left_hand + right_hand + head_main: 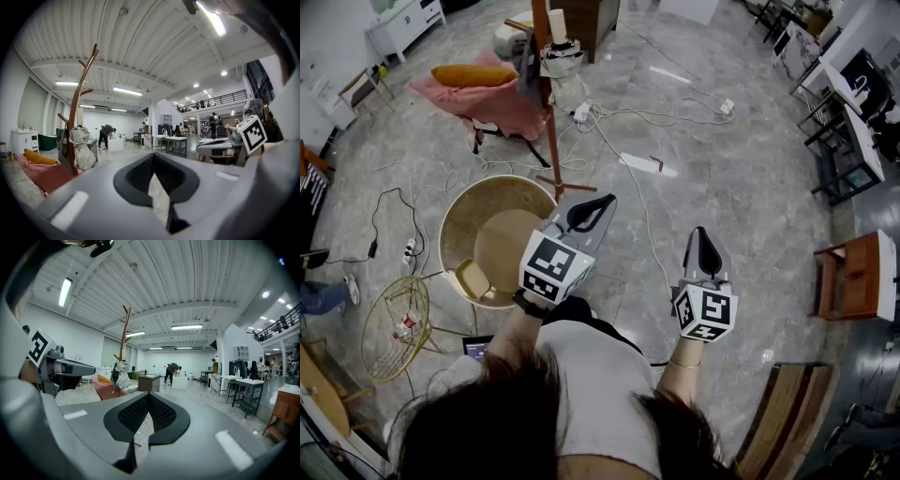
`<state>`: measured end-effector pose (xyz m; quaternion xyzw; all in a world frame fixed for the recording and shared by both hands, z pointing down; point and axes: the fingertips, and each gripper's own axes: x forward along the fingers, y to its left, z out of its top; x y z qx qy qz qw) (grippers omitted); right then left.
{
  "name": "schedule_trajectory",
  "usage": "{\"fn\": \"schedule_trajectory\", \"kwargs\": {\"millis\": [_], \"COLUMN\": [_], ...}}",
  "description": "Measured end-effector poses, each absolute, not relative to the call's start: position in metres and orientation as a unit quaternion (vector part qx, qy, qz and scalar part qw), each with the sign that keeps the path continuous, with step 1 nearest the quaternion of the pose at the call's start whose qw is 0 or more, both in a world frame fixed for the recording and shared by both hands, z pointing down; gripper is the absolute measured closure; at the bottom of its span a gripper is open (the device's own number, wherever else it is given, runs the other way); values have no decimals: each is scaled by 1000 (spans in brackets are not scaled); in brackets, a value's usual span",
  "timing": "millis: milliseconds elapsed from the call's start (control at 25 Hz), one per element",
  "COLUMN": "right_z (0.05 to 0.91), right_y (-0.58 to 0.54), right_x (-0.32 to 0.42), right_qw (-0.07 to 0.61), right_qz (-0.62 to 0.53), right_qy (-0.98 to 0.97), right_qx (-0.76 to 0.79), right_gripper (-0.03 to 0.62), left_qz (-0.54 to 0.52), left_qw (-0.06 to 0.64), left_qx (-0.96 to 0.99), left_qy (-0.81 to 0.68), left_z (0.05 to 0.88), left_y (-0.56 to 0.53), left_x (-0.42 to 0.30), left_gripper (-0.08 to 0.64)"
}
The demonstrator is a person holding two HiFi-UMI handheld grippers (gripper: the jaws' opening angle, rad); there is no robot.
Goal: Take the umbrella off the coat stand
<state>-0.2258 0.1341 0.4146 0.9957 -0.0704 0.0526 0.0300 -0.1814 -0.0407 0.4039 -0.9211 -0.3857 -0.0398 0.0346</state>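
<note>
The person holds 2 grippers in front of the body, both almost level and well apart from the coat stand (550,122). The left gripper (592,210) has its jaws pressed together with nothing between them, and the right gripper (703,249) is the same, jaws together and empty. The umbrella (82,149) is folded, beige in colour, and hangs on the brown wooden stand against the lower part of its pole, not touched by any gripper. Just beside the stand is a chair under a pink cloth (492,105) with an orange cushion (473,74) on top. On the grey floor between the stand and the left gripper is a round golden tub (455,220), and white cables (628,117) lie near the stand's foot.
</note>
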Motion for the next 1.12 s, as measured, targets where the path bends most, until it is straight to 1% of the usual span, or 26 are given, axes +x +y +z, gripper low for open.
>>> {"fn": "schedule_trajectory", "kwargs": {"millis": [320, 600, 840, 1120], "right_z": [410, 422, 422, 416], "right_y": [149, 162, 179, 184], "right_x": [-222, -196, -146, -70], "right_qw": [16, 7, 5, -4], "right_qz": [41, 52, 52, 63], "right_qy": [-68, -65, -63, -78], "right_qx": [997, 997, 997, 995], "right_gripper": [588, 586, 581, 517], "left_qz": [-52, -58, -57, -53], "left_qw": [43, 36, 29, 29], "left_qx": [-919, -915, -913, -911], "left_qy": [-387, -399, -403, -408], "left_z": [407, 416, 421, 409], "left_y": [-26, -9, 9, 22], "left_x": [-174, -143, -88, -8], "left_gripper": [502, 502, 502, 502]}}
